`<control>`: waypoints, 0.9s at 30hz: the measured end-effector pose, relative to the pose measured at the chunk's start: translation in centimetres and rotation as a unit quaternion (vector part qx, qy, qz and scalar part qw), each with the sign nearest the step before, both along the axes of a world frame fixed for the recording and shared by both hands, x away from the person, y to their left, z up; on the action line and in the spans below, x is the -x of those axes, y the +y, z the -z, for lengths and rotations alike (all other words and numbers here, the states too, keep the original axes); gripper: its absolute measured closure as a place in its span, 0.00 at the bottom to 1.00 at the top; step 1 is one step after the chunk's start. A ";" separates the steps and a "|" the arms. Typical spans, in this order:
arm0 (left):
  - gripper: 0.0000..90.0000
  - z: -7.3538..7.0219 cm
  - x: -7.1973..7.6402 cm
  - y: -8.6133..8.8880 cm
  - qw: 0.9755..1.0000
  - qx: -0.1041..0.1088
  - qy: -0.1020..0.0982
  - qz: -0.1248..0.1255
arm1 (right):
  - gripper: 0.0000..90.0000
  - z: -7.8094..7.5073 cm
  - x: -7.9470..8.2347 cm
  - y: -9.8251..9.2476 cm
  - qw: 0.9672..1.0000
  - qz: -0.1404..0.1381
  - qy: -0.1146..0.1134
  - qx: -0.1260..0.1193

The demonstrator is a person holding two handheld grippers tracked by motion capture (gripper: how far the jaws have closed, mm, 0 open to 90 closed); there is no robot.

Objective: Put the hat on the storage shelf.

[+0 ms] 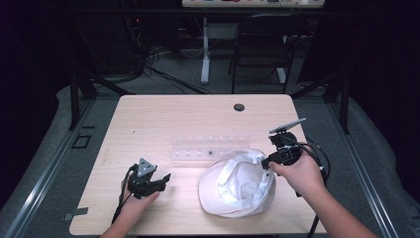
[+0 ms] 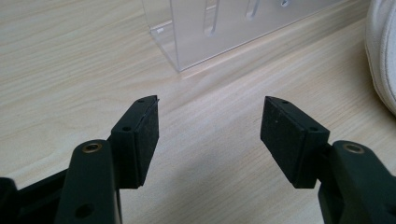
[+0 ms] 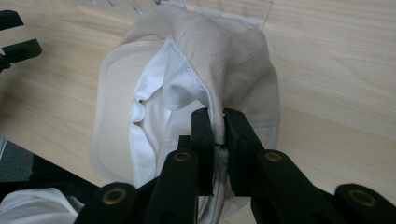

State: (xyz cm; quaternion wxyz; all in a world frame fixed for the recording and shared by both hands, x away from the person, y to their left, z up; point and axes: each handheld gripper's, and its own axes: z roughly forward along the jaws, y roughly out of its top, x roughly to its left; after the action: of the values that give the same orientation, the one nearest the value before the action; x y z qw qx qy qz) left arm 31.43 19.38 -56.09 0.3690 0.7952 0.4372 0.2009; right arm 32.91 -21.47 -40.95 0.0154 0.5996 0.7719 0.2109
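A cream-white fabric hat [image 1: 237, 184] lies upside down on the wooden table [image 1: 148, 119], its white lining [image 3: 154, 107] showing. My right gripper [image 1: 270, 161] is shut on the hat's rim at its right side; in the right gripper view the jaws pinch a fold of the cream fabric [image 3: 217, 126] and lift that edge a little. My left gripper [image 1: 163, 179] rests low over the table to the left of the hat, open, with bare wood between its pads [image 2: 147, 135]. The hat's edge [image 2: 383, 60] lies at the far right of the left gripper view.
A clear acrylic rack [image 1: 210, 148] with several slots lies on the table just behind the hat, its corner [image 2: 180, 42] ahead of the left gripper. A round cable hole [image 1: 239, 107] sits near the table's far edge. A chair [image 1: 262, 44] stands beyond.
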 end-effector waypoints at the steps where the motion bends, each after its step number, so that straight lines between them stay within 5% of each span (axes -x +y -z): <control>1: 0.42 0.0 0.0 0.0 1.000 0.000 0.000 0.000 | 0.92 -0.1 0.0 0.0 1.000 0.001 0.000 -0.003; 19: 0.42 0.0 0.0 0.0 1.000 0.000 0.000 0.001 | 0.92 -2.3 -0.2 -0.1 0.997 0.002 0.033 -0.074; 27: 0.42 0.0 0.0 0.0 1.000 -0.001 -0.002 0.002 | 0.92 -3.4 0.0 -0.4 0.994 0.000 0.029 -0.103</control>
State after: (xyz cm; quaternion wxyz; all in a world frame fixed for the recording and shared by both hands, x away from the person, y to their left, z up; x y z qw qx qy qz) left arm 31.39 19.37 -56.05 0.3693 0.7959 0.4352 0.2019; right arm 32.92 -21.91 -37.53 -0.0689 0.6039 0.7460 0.2719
